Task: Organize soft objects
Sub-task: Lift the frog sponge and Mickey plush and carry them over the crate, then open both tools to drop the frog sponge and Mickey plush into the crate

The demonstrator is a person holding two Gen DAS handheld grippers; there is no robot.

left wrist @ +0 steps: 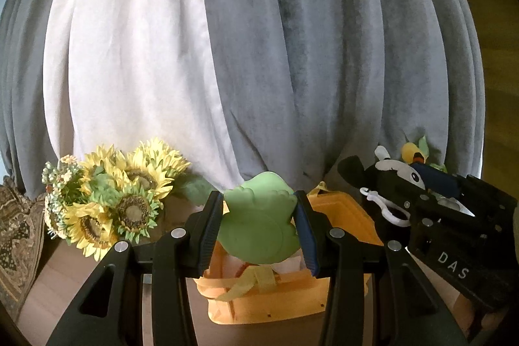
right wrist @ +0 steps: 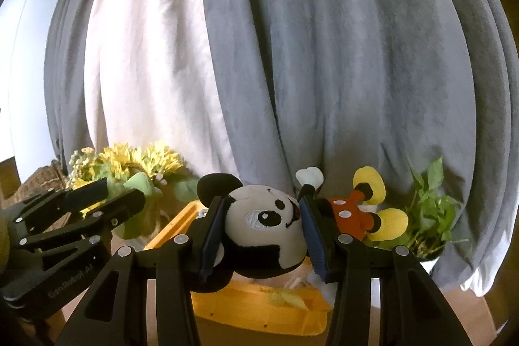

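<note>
Grey/white curtains point(left wrist: 227, 54) fill bkgd. Left wrist view: left gripper point(left wrist: 258, 229) clamped on green soft toy point(left wrist: 259, 222), pale, smooth, long axis running up and away, held above orange basket point(left wrist: 292, 300). Sunflowers point(left wrist: 120, 196) to the left; right gripper point(left wrist: 434, 187) w/ mouse plush point(left wrist: 395, 180) to the right. Right wrist view: right gripper point(right wrist: 259, 232) pinching mouse plush point(right wrist: 266, 226) by head, body lying sideways, yellow shoes pointing right, over basket point(right wrist: 259, 307). Potted plant point(right wrist: 431, 213) behind; left gripper point(right wrist: 107, 193) on left.

Green toy gripped above orange basket
The left claw point(left wrist: 258, 229) clamps a green soft toy point(left wrist: 259, 226) over the orange basket point(left wrist: 343, 216), sunflowers point(left wrist: 113, 200) alongside.
</note>
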